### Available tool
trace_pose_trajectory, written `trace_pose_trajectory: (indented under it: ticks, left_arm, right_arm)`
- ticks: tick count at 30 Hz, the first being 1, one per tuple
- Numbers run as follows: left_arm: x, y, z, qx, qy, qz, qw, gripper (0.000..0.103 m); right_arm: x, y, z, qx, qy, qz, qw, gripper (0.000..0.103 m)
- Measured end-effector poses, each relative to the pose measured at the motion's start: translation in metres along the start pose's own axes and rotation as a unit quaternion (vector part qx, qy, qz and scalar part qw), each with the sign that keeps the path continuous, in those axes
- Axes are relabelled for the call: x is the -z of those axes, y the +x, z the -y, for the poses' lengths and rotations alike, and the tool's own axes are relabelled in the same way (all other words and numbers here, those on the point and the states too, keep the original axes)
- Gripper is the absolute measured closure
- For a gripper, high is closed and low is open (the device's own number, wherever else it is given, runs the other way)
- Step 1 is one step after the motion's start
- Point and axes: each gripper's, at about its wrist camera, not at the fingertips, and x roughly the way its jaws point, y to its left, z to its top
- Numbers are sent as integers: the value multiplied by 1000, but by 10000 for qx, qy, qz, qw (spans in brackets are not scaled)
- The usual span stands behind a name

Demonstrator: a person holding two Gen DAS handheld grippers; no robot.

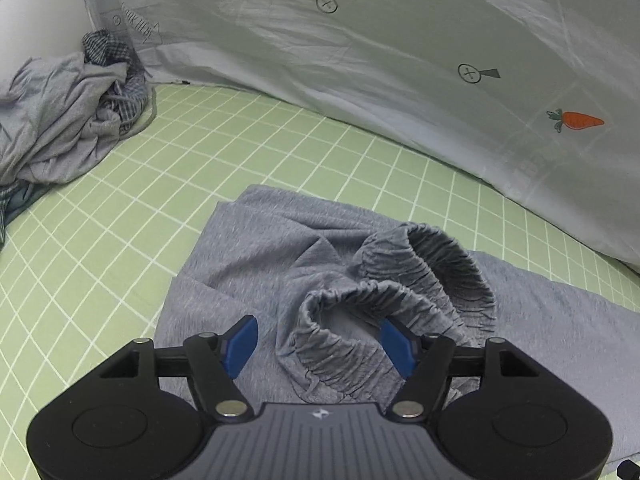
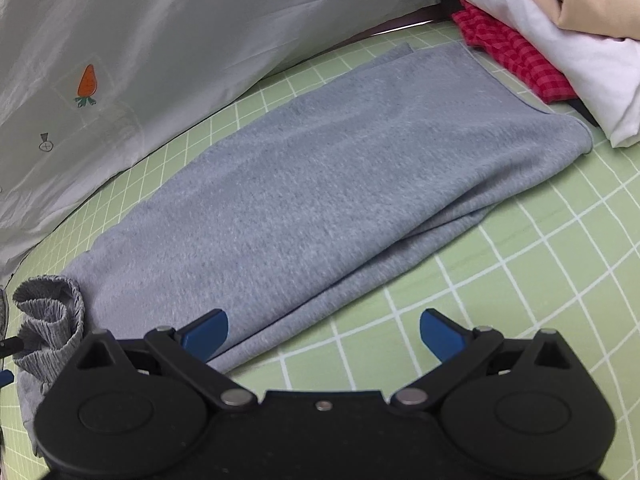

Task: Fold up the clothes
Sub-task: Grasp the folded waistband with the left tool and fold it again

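The soft grey pants (image 2: 320, 168) lie stretched flat on the green checked bed sheet (image 2: 520, 280). Their bunched stretchy waistband (image 1: 400, 280) sticks up. Left gripper (image 1: 318, 346) and right gripper (image 2: 324, 332) have wide-open jaws holding nothing. Pinching just one layer could pull the pants crooked.

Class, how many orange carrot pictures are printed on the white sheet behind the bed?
1: a single carrot print on the white sheet, behind the grey trousers. Both wrist views show it; folds may hide others.
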Motion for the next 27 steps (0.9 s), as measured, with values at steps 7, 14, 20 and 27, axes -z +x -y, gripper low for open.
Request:
trace_pose_trajectory:
  ticks: [7,14,20,27]
  left_arm:
    - [-13,12,11,578,-134,130,9982,97]
    - [-25,13,65,1171,643,310,9905,95]
    - [-14,22,83,1319,846,82,9876,73]
    - [-13,4,84,1617,829,64,9833,31]
  right_arm:
    - [0,-1,1,36,-49,-43,10000,0]
    - [-1,6,14,147,137,-99,9997,0]
    - [-2,7,18,139,143,-83,9998,0]
    - [-12,6,27,229,213,101,9995,0]
